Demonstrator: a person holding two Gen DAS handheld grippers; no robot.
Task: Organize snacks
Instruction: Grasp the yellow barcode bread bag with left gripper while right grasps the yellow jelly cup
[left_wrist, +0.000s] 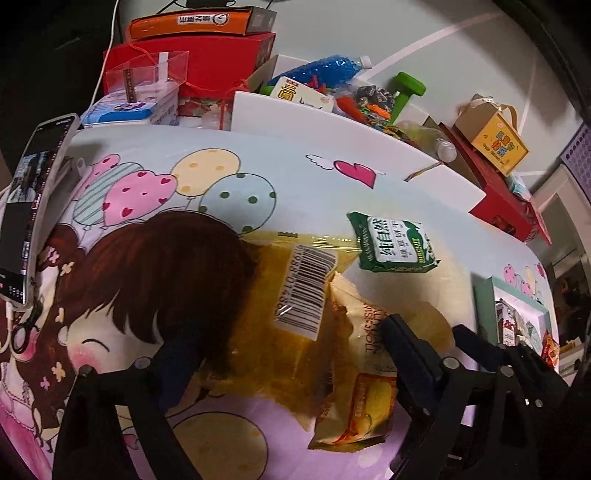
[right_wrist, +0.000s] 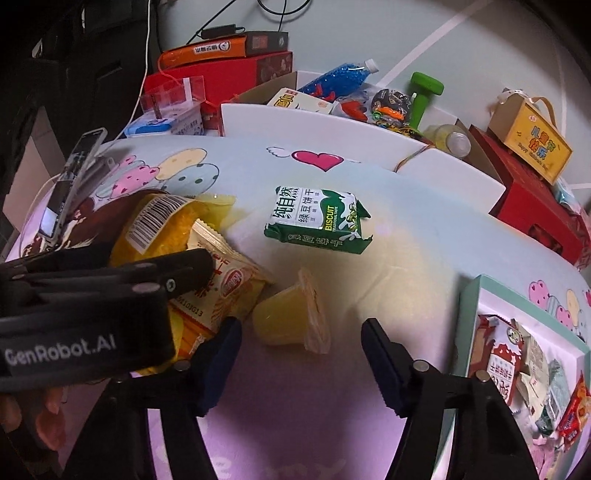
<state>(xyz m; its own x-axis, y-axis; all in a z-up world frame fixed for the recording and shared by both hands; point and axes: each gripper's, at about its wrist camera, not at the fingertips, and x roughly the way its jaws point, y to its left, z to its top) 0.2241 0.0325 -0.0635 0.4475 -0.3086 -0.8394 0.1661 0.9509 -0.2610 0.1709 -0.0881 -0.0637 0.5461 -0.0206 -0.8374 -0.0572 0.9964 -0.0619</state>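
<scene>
I take the green-and-white biscuit packet (right_wrist: 317, 221) as my landmark; it lies flat on the cartoon-printed tablecloth (right_wrist: 424, 229), apart from everything else. Nearer to me than the packet, a small yellow jelly cup (right_wrist: 291, 315) lies tipped on its side, its foil lid facing right. Left of the packet sits a heap of two snacks: a clear yellow bag with a white barcode label (left_wrist: 306, 291) and, overlapping it, a cream-and-orange crinkled snack pouch (left_wrist: 354, 373). Right of the packet and closer to me stands a mint-rimmed shallow box (right_wrist: 476, 306) already holding several small snack packs. Beyond the packet, past the table's far edge, white boards (right_wrist: 314, 122) front a clutter of toys, a green dumbbell (right_wrist: 424, 92), a blue-filled bottle (right_wrist: 343, 74) and red gift boxes (right_wrist: 532, 206). A phone on a stand (left_wrist: 33, 206) is far left of the packet.

My left gripper (left_wrist: 291, 343) angles down over the heap, its fingers spread wide on either side of both bags; I cannot tell whether the pads touch them. In the right wrist view its black body crowds the left side, hiding part of the pouch.

My right gripper (right_wrist: 301, 347) points down at the jelly cup, fingers partly spread with the cup just ahead between the tips, not pinched.
</scene>
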